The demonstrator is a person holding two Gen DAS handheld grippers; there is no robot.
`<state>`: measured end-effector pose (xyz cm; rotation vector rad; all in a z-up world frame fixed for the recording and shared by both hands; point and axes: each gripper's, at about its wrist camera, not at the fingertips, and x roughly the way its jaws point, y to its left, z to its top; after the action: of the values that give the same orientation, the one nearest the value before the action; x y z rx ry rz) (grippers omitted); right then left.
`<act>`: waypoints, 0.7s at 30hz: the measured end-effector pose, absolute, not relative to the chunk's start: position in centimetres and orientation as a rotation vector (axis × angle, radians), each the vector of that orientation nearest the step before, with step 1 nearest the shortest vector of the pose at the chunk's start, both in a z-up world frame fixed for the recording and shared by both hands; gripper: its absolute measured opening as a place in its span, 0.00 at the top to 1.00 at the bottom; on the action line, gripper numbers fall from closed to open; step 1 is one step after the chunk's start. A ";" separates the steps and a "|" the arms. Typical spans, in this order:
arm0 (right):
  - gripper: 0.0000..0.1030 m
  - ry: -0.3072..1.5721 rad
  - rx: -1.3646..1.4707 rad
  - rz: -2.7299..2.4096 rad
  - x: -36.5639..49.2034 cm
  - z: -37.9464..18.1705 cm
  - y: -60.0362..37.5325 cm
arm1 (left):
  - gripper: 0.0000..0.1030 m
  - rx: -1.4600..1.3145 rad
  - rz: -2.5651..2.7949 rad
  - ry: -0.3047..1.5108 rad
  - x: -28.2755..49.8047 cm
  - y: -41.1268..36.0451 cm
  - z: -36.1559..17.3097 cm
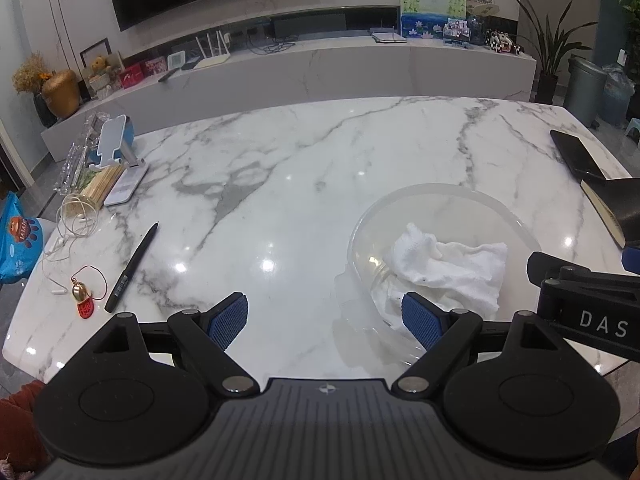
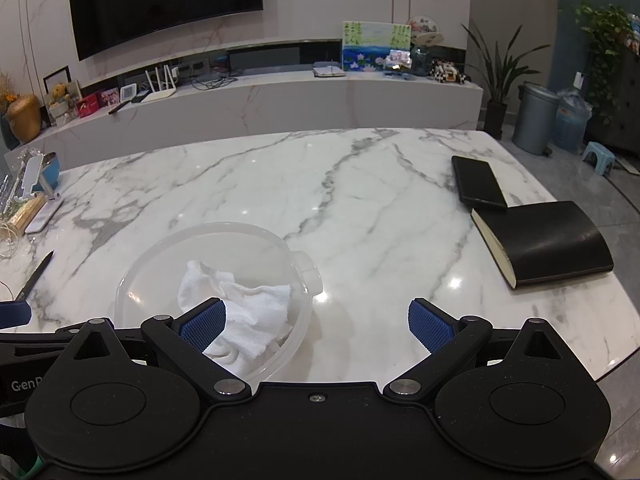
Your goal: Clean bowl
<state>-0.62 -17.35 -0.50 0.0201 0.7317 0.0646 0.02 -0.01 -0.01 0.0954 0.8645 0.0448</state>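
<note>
Both grippers stand wide and empty: my left gripper (image 1: 325, 322) and my right gripper (image 2: 317, 324) hold nothing. On the marble table (image 1: 280, 168) the clear bowl (image 1: 434, 200) sits lower right in the left view and lower left in the right view, so it lies between my tools. Inside it the white cloth (image 2: 248, 308) lies crumpled, nearest my right gripper's left-hand finger.

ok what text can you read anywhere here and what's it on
"DAS" on the right gripper's black arm, cut off by the frame edge.
"GenR" on the left gripper's black arm, also cut off.
Print on the blue bag: too blurred to read.
Label on the pen: too small to read.
Red tag: unreadable.
</note>
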 end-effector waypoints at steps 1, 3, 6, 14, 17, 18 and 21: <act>0.05 0.732 0.020 0.065 -0.6 -0.5 -17.3 | 0.18 0.097 0.046 0.863 0.0 0.0 0.0; 0.05 0.731 0.020 0.064 -0.6 -0.5 -17.3 | 0.18 0.100 0.047 0.861 0.1 0.0 0.0; 0.05 0.731 0.020 0.064 -0.6 -0.5 -17.3 | 0.18 0.105 0.050 0.858 0.1 -0.1 0.0; 0.05 0.729 0.019 0.064 -0.6 -0.5 -17.2 | 0.18 0.106 0.052 0.856 -0.1 -0.2 0.1; 0.05 0.729 0.019 0.064 -0.7 -0.5 -17.2 | 0.18 0.106 0.052 0.856 -0.1 -0.4 0.1; 0.05 0.729 0.019 0.064 -0.7 -0.5 -17.2 | 0.18 0.106 0.052 0.856 -0.1 -0.3 0.1; 0.05 0.729 0.020 0.065 -0.6 -0.4 -17.2 | 0.18 0.105 0.050 0.856 -0.1 -0.2 0.1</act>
<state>-0.63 -17.22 -0.44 0.0201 0.7293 0.0647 -0.07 -0.19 0.06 0.1054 0.8563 0.0500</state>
